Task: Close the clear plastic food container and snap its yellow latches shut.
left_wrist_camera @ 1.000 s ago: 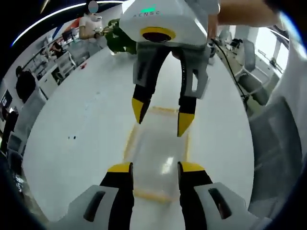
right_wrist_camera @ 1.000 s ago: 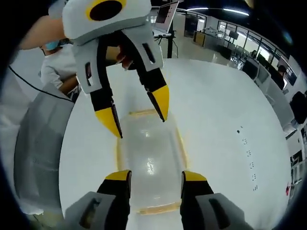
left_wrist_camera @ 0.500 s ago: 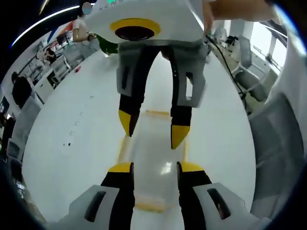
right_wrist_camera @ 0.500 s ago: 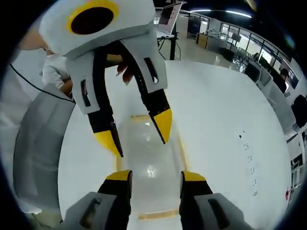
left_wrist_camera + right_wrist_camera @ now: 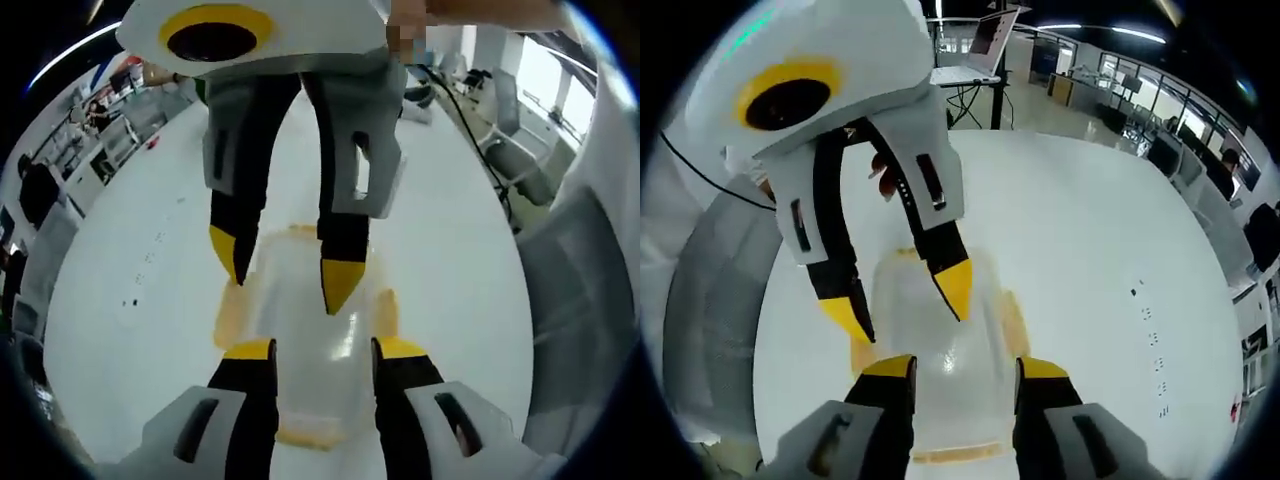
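The clear plastic container point(image 5: 312, 385) lies flat on the white table point(image 5: 120, 250), lid on top, with yellow latches along its edges. Its side latches point(image 5: 386, 312) flare outward. My left gripper point(image 5: 325, 350) is open, its yellow-tipped jaws standing either side of the lid's near end. Facing it from above, my right gripper point(image 5: 284, 270) is open over the far end. In the right gripper view the same container point(image 5: 955, 410) sits between my right gripper's point(image 5: 964, 368) open jaws, and the left gripper point(image 5: 902, 304) hangs open over the lid, one tip near a side latch point(image 5: 862, 352).
A grey chair point(image 5: 580, 300) stands beside the table at the right of the left gripper view, with a black cable point(image 5: 470, 110) running past it. A laptop point(image 5: 975, 45) sits at the table's far end. People and desks fill the background.
Both grippers have drawn closer to each other and down toward the container. The opposite gripper looms larger in each view, and the side latches now show wider.
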{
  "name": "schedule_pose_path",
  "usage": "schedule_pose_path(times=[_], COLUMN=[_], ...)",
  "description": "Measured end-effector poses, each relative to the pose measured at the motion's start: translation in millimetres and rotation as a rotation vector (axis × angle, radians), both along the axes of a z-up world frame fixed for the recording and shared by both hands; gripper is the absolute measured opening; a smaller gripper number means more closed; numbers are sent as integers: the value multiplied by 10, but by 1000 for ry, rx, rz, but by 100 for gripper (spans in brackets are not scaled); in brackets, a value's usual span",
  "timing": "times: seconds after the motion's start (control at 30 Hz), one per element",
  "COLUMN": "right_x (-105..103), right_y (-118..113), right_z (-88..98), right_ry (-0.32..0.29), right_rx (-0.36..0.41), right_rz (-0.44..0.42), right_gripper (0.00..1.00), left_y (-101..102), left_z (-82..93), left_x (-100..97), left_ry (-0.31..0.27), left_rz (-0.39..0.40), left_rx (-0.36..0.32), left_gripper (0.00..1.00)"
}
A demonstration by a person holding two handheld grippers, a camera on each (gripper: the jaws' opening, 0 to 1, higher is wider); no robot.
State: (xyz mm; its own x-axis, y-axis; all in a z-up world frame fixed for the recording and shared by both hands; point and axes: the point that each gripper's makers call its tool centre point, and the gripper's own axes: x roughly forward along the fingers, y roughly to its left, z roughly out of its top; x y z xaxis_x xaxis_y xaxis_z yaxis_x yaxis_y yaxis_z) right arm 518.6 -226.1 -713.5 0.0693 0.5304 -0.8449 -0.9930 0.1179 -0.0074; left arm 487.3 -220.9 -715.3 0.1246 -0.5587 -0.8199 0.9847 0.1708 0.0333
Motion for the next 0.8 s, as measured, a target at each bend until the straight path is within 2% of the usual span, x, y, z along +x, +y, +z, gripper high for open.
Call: schedule_pose_path(times=[0.37,0.5,0.67,0.8], right_x=[74,103,106,115], right_y=[-47,-45,-30,-24], right_z=[-121,-150,-164,-177], right_ry=[-5,22,51,77], right_rx=[-63,-68,-69,-80], right_rz=[32,29,41,53], right_gripper=[37,39,39,40], left_y=[-22,-33,-30,14], left_z=[-29,-49,-88,-138], left_x=[-145,-163,-186,-151], left_ry=[18,-13,-22,-57], left_rz=[-6,-15,-20,-19], left_rx=[-12,3,16,53], left_gripper=[42,44,46,46])
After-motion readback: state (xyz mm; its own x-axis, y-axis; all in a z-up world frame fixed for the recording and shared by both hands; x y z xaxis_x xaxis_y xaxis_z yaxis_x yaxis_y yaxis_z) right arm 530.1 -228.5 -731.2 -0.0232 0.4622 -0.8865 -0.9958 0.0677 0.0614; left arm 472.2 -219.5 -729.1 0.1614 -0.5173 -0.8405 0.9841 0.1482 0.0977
